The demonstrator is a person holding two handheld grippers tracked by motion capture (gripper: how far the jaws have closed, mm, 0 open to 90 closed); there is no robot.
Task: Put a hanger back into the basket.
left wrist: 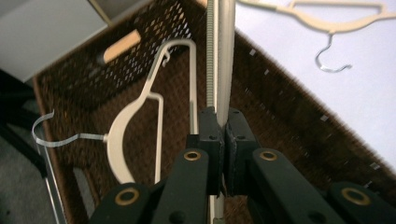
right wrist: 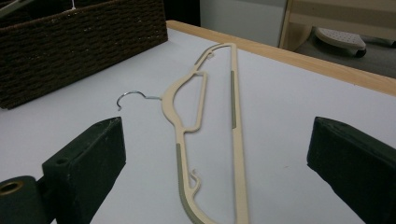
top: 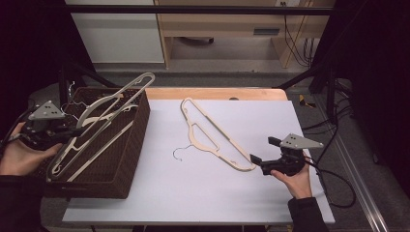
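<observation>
Left gripper [left wrist: 219, 154] clamped on raised hanger [top: 104, 121], angled up out of basket [top: 138, 145]. Right gripper [top: 261, 154] spread wide, second hanger [right wrist: 210, 140] flat on table just ahead. Risk: hook snagging another hanger below, dragging it along.

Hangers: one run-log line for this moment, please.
left hand-held gripper: shut on raised hanger over basket | right hand-held gripper: open, facing table hanger | table hanger: flat on white mat
</observation>
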